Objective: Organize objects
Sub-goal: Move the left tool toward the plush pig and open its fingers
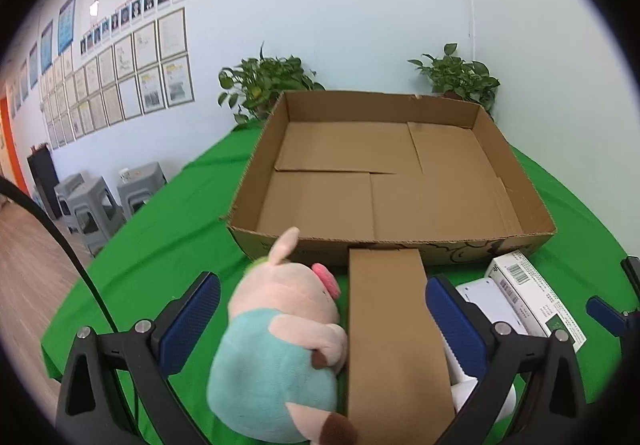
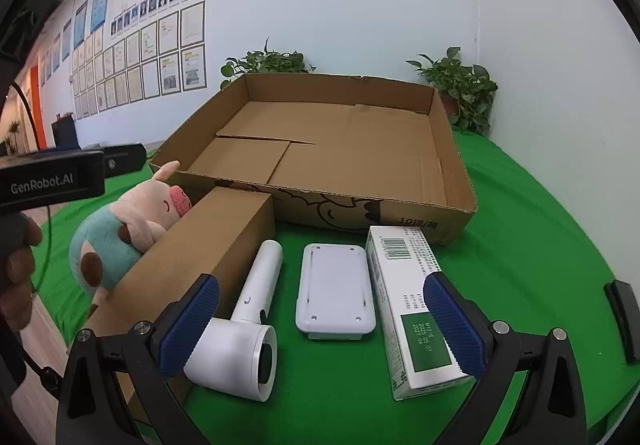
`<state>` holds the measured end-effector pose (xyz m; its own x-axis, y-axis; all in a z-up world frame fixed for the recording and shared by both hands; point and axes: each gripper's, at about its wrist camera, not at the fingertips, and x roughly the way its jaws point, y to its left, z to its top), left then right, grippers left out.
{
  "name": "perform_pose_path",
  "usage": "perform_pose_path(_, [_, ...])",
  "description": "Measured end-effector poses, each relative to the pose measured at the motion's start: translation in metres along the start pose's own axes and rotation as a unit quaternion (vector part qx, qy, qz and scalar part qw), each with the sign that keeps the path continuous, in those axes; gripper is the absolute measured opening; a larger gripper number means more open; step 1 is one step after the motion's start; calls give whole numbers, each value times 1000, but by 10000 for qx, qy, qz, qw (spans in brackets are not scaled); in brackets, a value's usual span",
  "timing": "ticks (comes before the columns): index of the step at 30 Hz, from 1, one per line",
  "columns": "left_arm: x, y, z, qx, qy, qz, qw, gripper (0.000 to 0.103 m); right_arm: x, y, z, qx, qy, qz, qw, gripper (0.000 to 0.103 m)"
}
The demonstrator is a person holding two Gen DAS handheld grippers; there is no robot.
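On the green surface (image 2: 520, 205), before the open cardboard tray (image 2: 460, 181), the left fingers (image 1: 192, 317) stand spread around plush pig (image 1: 280, 345) and brown box (image 1: 392, 333); the right fingers (image 2: 452, 317) stand spread, hair dryer (image 2: 248, 325) and white case (image 2: 334, 289) between them, untouched

I see bright, even room light, soft shadows, strong fisheye bending, dark vignetted corners, and slight blur up close.

Pale wall (image 1: 360, 25) hung with framed papers (image 1: 132, 77) (portrait photos above); grey stools (image 1: 96, 213) on wooden floor (image 1: 24, 265).
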<state>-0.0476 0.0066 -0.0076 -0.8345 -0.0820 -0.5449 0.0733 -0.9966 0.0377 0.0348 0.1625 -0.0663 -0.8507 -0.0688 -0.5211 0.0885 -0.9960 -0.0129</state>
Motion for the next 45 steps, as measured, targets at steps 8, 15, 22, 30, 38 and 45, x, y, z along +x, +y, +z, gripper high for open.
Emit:
perform_pose_path(8, [12,-11,-9,158,194,-327,9992,102,7,-6,-1,-1,14,65,10000,103])
perform_pose_path(15, [17,-16,-13,290,321,-319,9986,102,19,-7,-3,-10,272,-21,9996,103])
perform_pose_path(22, [21,-13,-17,509,394,-468,9968,102,26,-12,-5,94,452,-101,9989,103])
perform_pose_path(30, [21,-7,-21,474,387,-447,9971,102,27,-8,-9,66,527,-31,9986,103])
perform_pose_path(38, [18,0,-21,519,294,-396,9974,102,27,-3,-9,-102,492,-128,9987,103])
perform_pose_path(45, [18,8,-20,416,276,-493,9975,102,28,2,-11,-155,520,-132,9984,103])
